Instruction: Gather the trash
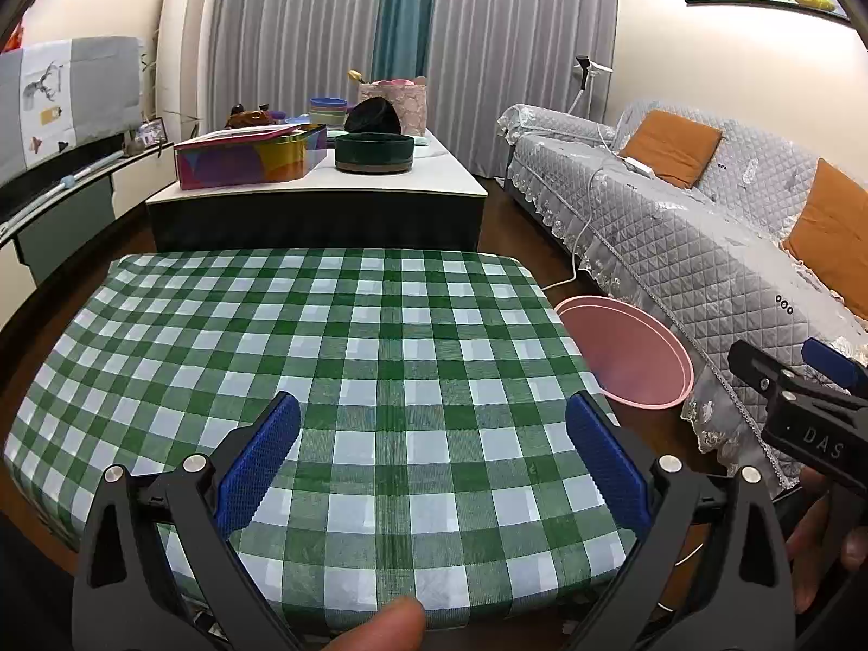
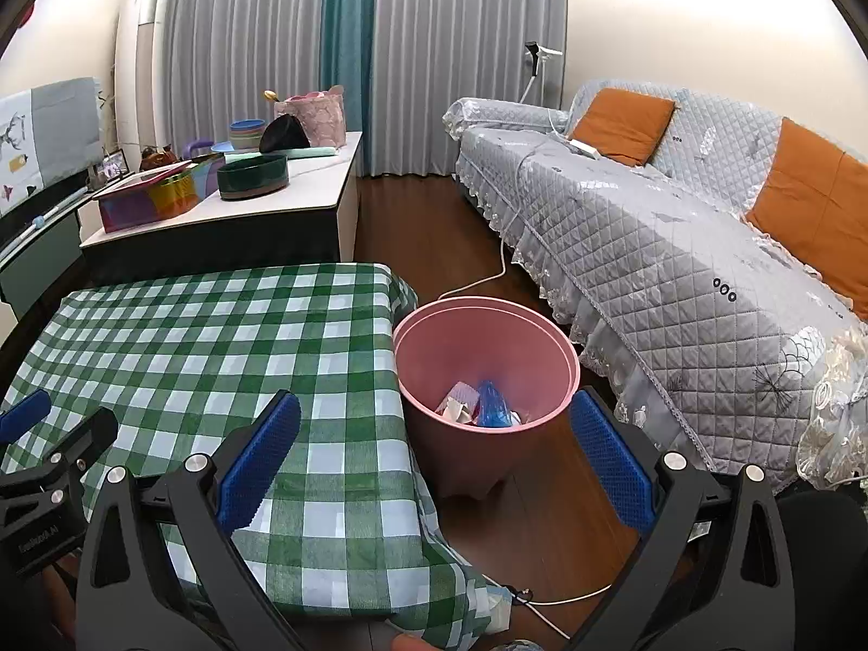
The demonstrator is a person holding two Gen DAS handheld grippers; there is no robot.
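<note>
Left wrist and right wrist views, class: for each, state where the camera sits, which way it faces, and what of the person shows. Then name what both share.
Left wrist: on the left gripper, jaws open, facing across the checked table; a thumb shows.
Right wrist: on the right gripper, jaws open, facing the pink bin holding trash.
Shared: table, bin, sofa, white table.

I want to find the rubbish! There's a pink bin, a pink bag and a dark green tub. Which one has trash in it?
The pink bin on the floor beside the checked table. Wrappers lie in its bottom. The pink bag and green tub sit on the far white table.
</note>
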